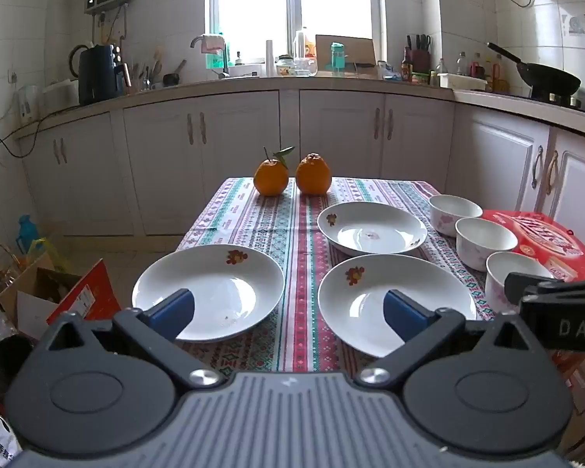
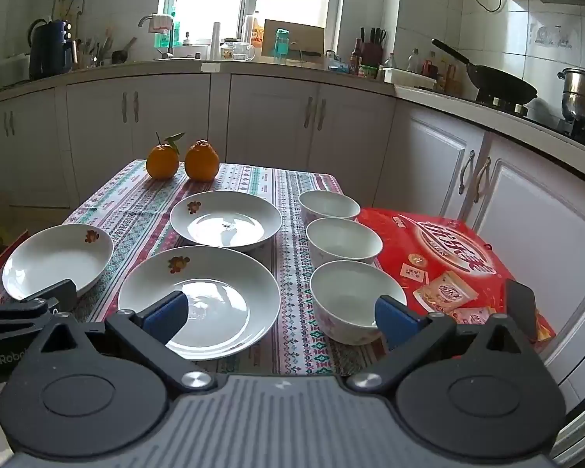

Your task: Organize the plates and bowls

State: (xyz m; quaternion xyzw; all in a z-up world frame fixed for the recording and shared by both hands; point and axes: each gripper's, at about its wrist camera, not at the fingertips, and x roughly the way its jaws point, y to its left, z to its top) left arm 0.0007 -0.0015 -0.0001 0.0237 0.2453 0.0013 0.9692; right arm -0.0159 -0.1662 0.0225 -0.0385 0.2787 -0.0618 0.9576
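Three white plates with a flower mark lie on the patterned tablecloth: a near left plate point(image 1: 214, 288) point(image 2: 54, 261), a near middle plate point(image 1: 374, 292) point(image 2: 214, 284) and a far plate point(image 1: 370, 230) point(image 2: 226, 218). Three white bowls stand in a row on the right: far point(image 1: 450, 210) point(image 2: 327, 204), middle point(image 1: 483, 236) point(image 2: 343, 240) and near point(image 1: 507, 273) point(image 2: 347, 300). My left gripper point(image 1: 288, 312) hovers open above the table's near edge, between the two near plates. My right gripper point(image 2: 280, 316) is open too, between the near middle plate and the near bowl. Neither holds anything.
Two oranges point(image 1: 292, 175) point(image 2: 183, 162) sit at the table's far edge. A red snack bag point(image 1: 542, 241) point(image 2: 448, 257) lies just right of the bowls. Boxes and bags point(image 1: 58, 296) crowd the floor at the left. Kitchen cabinets point(image 1: 331, 132) run behind and to the right.
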